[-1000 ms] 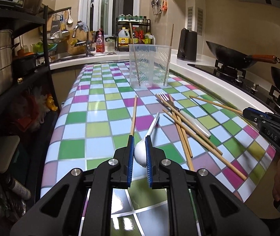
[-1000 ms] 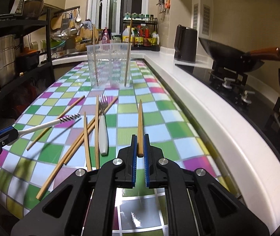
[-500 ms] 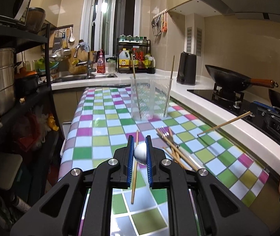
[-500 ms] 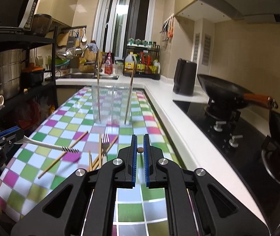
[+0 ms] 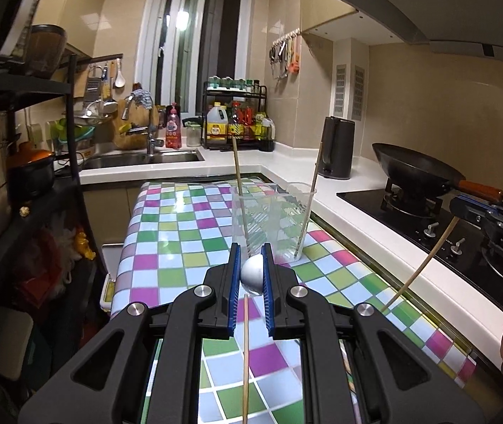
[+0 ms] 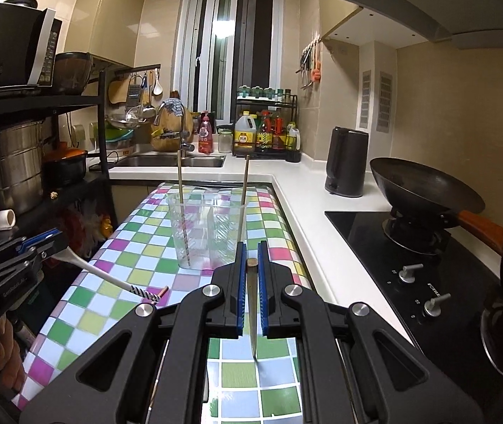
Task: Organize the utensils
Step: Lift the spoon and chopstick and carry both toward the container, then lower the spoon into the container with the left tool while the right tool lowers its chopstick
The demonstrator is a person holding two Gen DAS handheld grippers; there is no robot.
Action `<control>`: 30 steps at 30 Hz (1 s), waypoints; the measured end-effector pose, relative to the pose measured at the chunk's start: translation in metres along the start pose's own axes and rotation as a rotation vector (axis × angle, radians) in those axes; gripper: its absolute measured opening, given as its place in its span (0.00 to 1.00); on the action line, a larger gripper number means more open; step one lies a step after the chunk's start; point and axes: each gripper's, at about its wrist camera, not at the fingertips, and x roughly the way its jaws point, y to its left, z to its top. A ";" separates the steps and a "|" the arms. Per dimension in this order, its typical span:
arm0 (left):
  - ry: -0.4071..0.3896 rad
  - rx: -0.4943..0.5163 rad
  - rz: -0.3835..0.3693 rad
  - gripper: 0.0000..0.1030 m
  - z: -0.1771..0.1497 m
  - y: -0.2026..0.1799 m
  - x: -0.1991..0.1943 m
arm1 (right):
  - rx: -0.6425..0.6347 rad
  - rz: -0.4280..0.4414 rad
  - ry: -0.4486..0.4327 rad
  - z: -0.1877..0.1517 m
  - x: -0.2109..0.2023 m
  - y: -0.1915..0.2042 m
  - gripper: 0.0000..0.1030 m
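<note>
At twelve o'clock on the checkered table (image 6: 138,247) stands the clear, ribbed plastic holder (image 6: 206,233), two slim wooden chopsticks already leaning inside. The left gripper (image 5: 251,272) is clamped on a smooth white-handled utensil (image 6: 99,270); the right gripper (image 6: 251,268) pinches another round wooden chopstick (image 5: 424,265). Both are aloft, not yet dropped in, and a further chopstick (image 5: 245,353) lies at six o'clock.
</note>
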 end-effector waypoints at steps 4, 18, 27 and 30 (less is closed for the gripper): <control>0.041 0.020 -0.006 0.11 0.026 0.003 0.018 | -0.002 0.003 0.013 0.008 0.014 -0.003 0.06; 0.283 0.107 -0.049 0.11 0.066 -0.016 0.094 | 0.023 0.036 0.047 0.026 0.048 -0.006 0.07; 0.378 0.158 -0.051 0.11 0.064 -0.037 0.128 | 0.038 0.034 0.068 0.027 0.064 -0.016 0.07; 0.393 0.171 -0.046 0.12 0.064 -0.041 0.136 | 0.040 0.036 0.069 0.029 0.068 -0.018 0.06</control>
